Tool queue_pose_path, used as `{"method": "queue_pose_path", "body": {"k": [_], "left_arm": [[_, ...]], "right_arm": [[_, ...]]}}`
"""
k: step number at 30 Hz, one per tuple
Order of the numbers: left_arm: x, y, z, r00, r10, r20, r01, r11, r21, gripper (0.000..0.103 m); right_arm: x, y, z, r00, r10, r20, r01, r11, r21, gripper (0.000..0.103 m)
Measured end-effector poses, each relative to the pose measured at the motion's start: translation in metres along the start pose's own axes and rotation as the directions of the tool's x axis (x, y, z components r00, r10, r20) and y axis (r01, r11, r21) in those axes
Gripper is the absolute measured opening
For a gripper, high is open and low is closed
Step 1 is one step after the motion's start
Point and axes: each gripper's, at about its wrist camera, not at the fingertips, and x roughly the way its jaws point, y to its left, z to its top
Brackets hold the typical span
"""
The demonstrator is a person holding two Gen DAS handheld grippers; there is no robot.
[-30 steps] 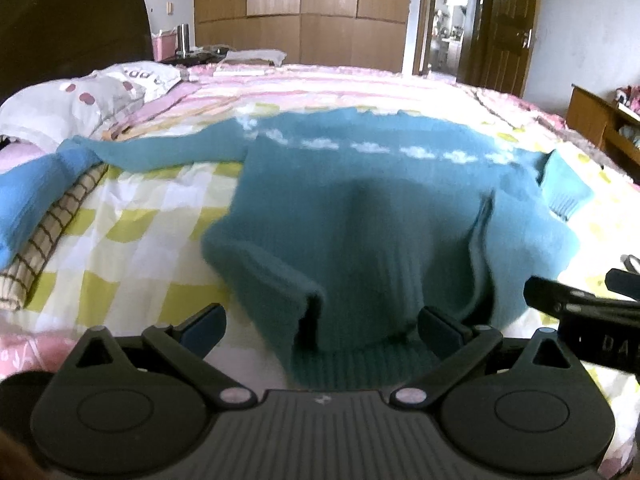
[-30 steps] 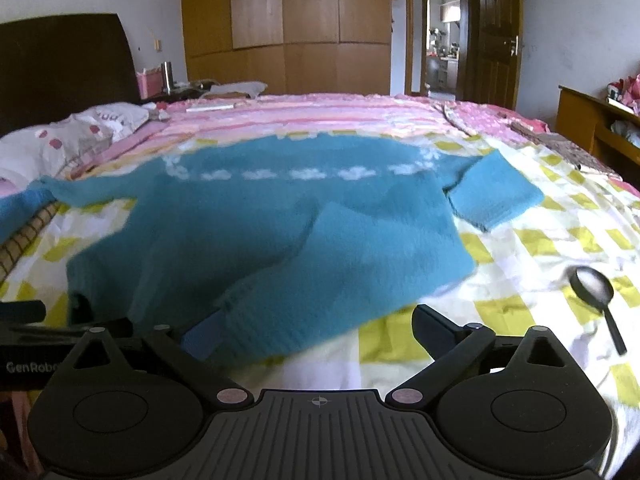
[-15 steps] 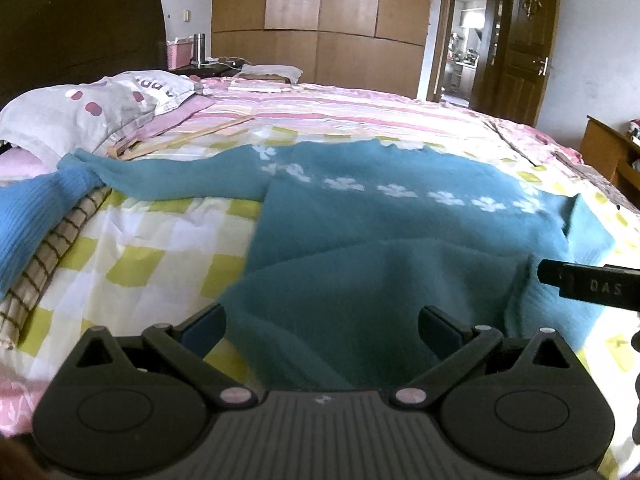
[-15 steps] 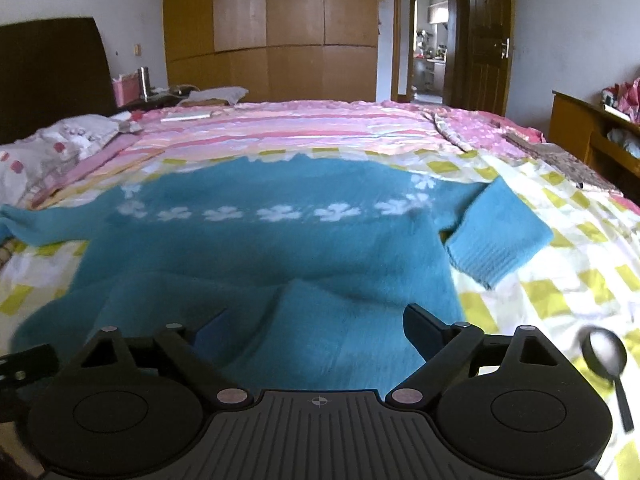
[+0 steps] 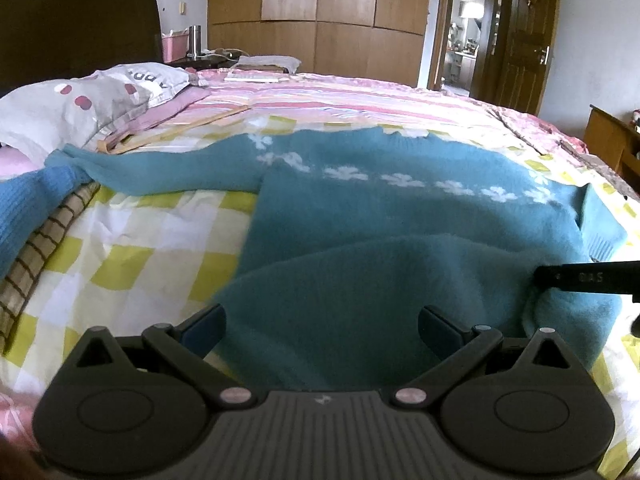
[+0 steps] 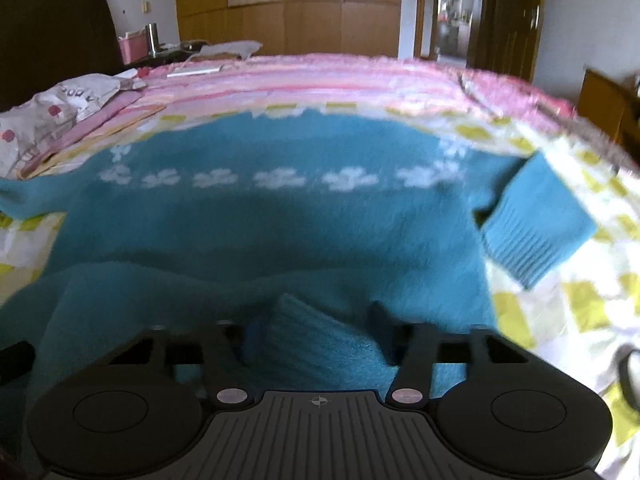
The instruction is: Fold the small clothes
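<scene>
Right gripper, lower centre of frame: jaws just closing, clamped on ribbed hem of teal sweater. Left gripper, lower centre: spread wide, gripping nothing, angled downward above sweater spread across checked bedsheet.

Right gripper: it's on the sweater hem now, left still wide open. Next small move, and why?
Probably close the left gripper on the hem too. The right gripper has just been closing and now pinches a ribbed fold of the teal sweater, while the left one's jaws stand apart with fabric between them. Lifting from one corner alone would likely skew the fold.
</scene>
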Motion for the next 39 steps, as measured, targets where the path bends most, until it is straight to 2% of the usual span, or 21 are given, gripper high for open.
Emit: {"method": "queue_pose_path", "body": {"k": [1,3,6,13,16,17,18,20,21,22,24,25,29,34,35,37,38,39], "left_arm": [[-0.001,0.0,0.0,1.0,0.002,0.003,-0.002,1.0,0.002,0.103],[-0.006,0.002,-0.001,1.0,0.0,0.01,0.0,1.0,0.001,0.103],[-0.014,0.003,-0.003,1.0,-0.006,0.016,0.006,1.0,0.003,0.103],[-0.034,0.004,-0.012,1.0,0.0,0.028,-0.001,0.999,0.032,0.103],[-0.039,0.006,-0.014,0.999,-0.006,0.031,0.005,1.0,0.027,0.103],[-0.039,0.006,-0.014,1.0,-0.008,0.03,0.007,1.0,0.025,0.103],[-0.04,0.006,-0.014,1.0,-0.01,0.028,0.009,1.0,0.024,0.103],[-0.041,0.004,-0.014,0.999,-0.011,0.034,0.01,1.0,0.026,0.103],[-0.042,0.003,-0.013,0.999,-0.012,0.038,0.011,0.999,0.031,0.103],[-0.042,0.001,-0.013,0.999,-0.014,0.041,0.013,0.999,0.037,0.103],[-0.041,-0.001,-0.011,0.999,-0.018,0.046,0.016,0.999,0.047,0.103],[-0.04,-0.001,-0.011,0.999,-0.022,0.047,0.019,0.999,0.05,0.103],[-0.033,0.0,-0.009,0.998,-0.039,0.042,0.037,0.998,0.045,0.103],[-0.025,0.0,-0.008,0.998,-0.05,0.035,0.049,0.998,0.044,0.103],[-0.024,0.0,-0.008,0.998,-0.05,0.031,0.049,0.998,0.043,0.103],[-0.021,-0.001,-0.009,0.999,-0.047,0.019,0.046,0.998,0.046,0.103],[-0.021,-0.001,-0.009,0.999,-0.045,0.013,0.044,0.998,0.049,0.103],[-0.021,-0.001,-0.01,0.999,-0.042,0.01,0.041,0.998,0.052,0.103]], "right_arm": [[-0.004,-0.004,-0.002,1.0,0.015,-0.003,-0.015,1.0,0.017,0.026],[-0.015,-0.008,-0.005,1.0,0.027,0.005,-0.027,0.999,0.03,0.013],[-0.034,-0.016,-0.01,0.998,0.05,0.024,-0.051,0.998,0.046,0.003],[-0.073,-0.033,-0.023,0.998,0.047,0.031,-0.049,0.997,0.056,0.0],[-0.081,-0.041,-0.022,0.997,0.074,0.027,-0.075,0.995,0.068,0.0],[-0.08,-0.041,-0.021,0.997,0.071,0.034,-0.073,0.995,0.074,0.007],[-0.079,-0.04,-0.019,0.997,0.069,0.038,-0.071,0.995,0.074,0.011],[-0.07,-0.033,-0.015,0.996,0.076,0.044,-0.079,0.994,0.075,0.012],[-0.066,-0.029,-0.014,0.996,0.08,0.041,-0.083,0.994,0.067,0.016],[-0.06,-0.024,-0.012,0.996,0.084,0.039,-0.086,0.995,0.047,0.021],[-0.048,-0.014,-0.007,0.996,0.079,0.042,-0.079,0.997,-0.005,0.042],[-0.042,-0.01,-0.004,0.996,0.076,0.041,-0.075,0.997,-0.037,0.045],[-0.021,-0.008,0.004,0.997,0.081,0.012,-0.079,0.988,-0.135,0.049],[-0.002,-0.019,0.011,0.982,0.169,-0.086,-0.182,0.967,-0.176,0.048],[0.0,-0.019,0.012,0.978,0.183,-0.103,-0.199,0.963,-0.184,0.046],[0.005,-0.02,0.012,0.969,0.203,-0.14,-0.228,0.954,-0.192,0.032],[0.008,-0.02,0.012,0.965,0.206,-0.161,-0.236,0.953,-0.191,0.021],[0.008,-0.021,0.011,0.962,0.21,-0.174,-0.242,0.952,-0.189,0.016]]}}
